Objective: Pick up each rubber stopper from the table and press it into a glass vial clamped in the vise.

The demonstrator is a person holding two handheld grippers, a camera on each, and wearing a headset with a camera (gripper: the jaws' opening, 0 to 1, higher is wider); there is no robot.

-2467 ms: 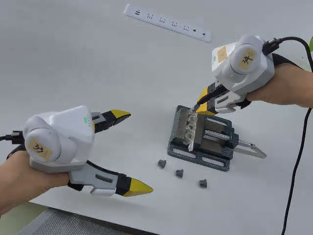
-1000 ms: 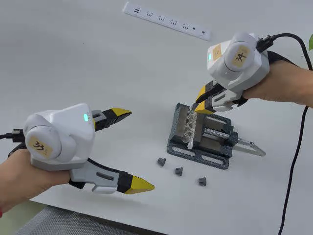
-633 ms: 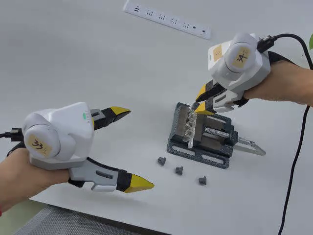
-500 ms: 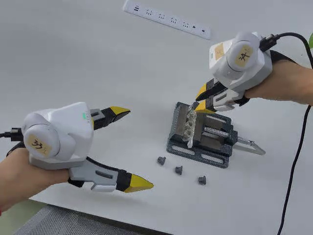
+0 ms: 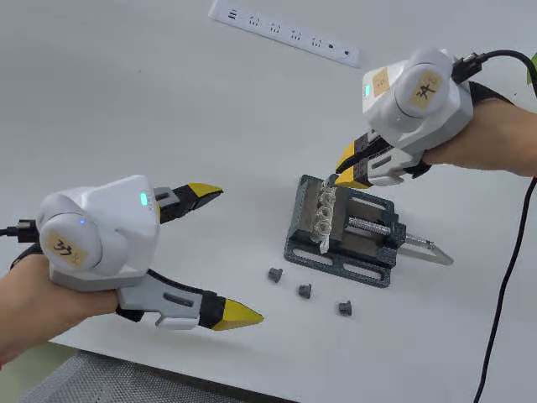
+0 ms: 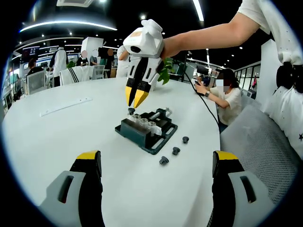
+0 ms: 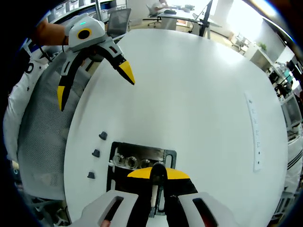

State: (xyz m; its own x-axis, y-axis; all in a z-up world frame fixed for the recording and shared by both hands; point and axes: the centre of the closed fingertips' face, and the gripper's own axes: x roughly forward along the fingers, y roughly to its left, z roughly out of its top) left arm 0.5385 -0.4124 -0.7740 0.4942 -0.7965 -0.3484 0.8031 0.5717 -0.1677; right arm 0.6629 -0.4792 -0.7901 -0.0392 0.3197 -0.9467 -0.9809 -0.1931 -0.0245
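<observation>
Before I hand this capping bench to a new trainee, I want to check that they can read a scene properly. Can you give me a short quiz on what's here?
1. How many rubber stoppers lie loose on the table?
2. True or false: the left gripper is wide open, with nothing between its jaws.
3. The right gripper, shut on a stopper, is poised over: A) the loose stoppers; B) the vials in the vise; C) the left gripper.
Key: 1) three; 2) true; 3) B.
</observation>
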